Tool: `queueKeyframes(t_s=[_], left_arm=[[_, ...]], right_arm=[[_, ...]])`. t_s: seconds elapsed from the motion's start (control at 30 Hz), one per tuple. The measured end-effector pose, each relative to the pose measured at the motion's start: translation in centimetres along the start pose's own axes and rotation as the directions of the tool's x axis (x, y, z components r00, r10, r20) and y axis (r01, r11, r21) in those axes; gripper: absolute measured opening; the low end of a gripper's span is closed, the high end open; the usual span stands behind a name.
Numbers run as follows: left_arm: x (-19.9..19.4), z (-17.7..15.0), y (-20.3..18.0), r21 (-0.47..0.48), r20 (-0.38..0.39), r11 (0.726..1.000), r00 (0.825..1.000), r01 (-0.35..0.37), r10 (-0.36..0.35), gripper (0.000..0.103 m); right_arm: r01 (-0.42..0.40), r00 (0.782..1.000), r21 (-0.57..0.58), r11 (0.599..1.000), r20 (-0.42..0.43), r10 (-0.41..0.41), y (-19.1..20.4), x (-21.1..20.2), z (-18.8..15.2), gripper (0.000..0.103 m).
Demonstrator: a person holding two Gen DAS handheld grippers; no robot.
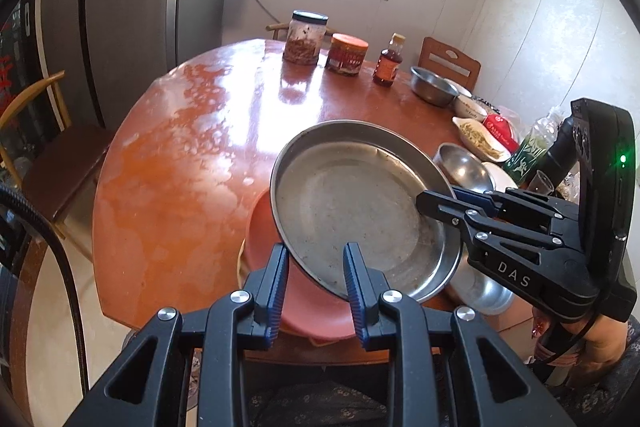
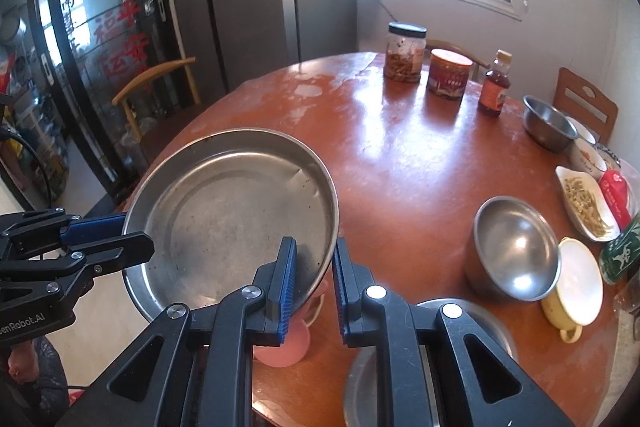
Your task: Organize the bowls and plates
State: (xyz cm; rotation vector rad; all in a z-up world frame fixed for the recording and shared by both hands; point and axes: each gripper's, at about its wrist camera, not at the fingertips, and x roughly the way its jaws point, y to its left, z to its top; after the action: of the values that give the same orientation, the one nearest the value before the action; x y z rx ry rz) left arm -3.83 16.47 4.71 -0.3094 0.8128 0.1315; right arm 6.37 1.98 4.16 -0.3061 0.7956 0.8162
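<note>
A large round steel plate [image 1: 352, 203] is held tilted above a pink plate [image 1: 308, 307] at the near table edge. My left gripper [image 1: 316, 267] has its fingers on either side of the steel plate's near rim. My right gripper [image 2: 314, 263] is shut on the steel plate [image 2: 228, 215] at its right rim; it shows from the side in the left wrist view [image 1: 436, 205]. The left gripper appears in the right wrist view [image 2: 116, 237] at the plate's left rim. The pink plate [image 2: 284, 347] shows below.
On the round red-brown table [image 2: 400, 163] stand a steel bowl [image 2: 516, 251], a cream cup [image 2: 576, 283], another steel plate [image 2: 364, 379], a dish of food [image 2: 588, 203], a far steel bowl [image 2: 548, 123], two jars [image 2: 404, 53] and a bottle [image 2: 494, 87]. Chairs surround the table.
</note>
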Motion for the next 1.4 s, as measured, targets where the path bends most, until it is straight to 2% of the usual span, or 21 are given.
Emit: queueKeyframes(t_s=[0.6,1.4], left_arm=[[3.0,-1.5,1.6,-0.017,-0.067,1.0,0.998,-0.007,0.006,0.029],[5.4,-1.8,2.6,-0.033,-0.112,0.998,0.993,-0.047,0.043,0.029]], right_arm=[[0.031,0.997,-0.032,0.999,-0.066,-0.033,0.9,3.0,-0.7,0.019],[0.007,0.995,-0.026,1.0,-0.101,-0.01,1.1,4.9,-1.2,0.02]])
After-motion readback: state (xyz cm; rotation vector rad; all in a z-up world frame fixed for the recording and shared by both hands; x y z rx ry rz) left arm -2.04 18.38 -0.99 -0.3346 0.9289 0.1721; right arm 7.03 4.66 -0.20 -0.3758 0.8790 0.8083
